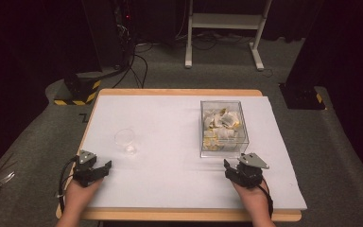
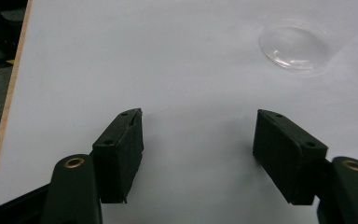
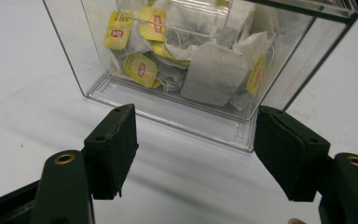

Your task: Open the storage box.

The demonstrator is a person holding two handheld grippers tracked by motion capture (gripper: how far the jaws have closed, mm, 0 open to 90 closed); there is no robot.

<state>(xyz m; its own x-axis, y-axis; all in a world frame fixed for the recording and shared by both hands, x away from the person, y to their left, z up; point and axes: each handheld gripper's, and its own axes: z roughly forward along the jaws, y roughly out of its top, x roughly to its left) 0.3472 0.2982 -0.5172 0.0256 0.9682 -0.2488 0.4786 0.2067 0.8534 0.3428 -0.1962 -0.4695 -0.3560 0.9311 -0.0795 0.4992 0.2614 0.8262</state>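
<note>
Looking over the desk (image 1: pixel 170 189) from far away, I judge that the work is at its very beginning — nothing is picked up yet. The desk is covered with a white sheet, and on it I have two things to deal with. The larger one is the clear box (image 1: pixel 223 128) on the right half, full of tea bags (image 3: pixel 200 70) with yellow tags; all of them lie inside the box, none is outside. The smaller one is the clear cup (image 1: pixel 125 140) on the left half, standing upright and empty as far as I can see.

My right hand-held gripper (image 1: pixel 236 171) rests low at the near side of the box, just in front of its near wall. In the right gripper view its jaws stand wide apart with nothing between them, and the wall of the box is directly ahead. My left hand-held gripper (image 1: pixel 97 171) is at the near left of the desk, near the cup but apart from it; its jaws are wide too and hold nothing — the cup (image 2: pixel 296 46) shows ahead and to the right in the left gripper view.

What is left, by my judgement, is everything: to reach into the box from above, take one tea bag and bring it to the cup. The wall of the box is the obstacle — the right hand-held gripper must go over its rim, not through the front. The bags lie tangled together with their strings, so more than one may come up.

Beyond the desk I see a grey floor, a white frame and some cables, all well apart.
</note>
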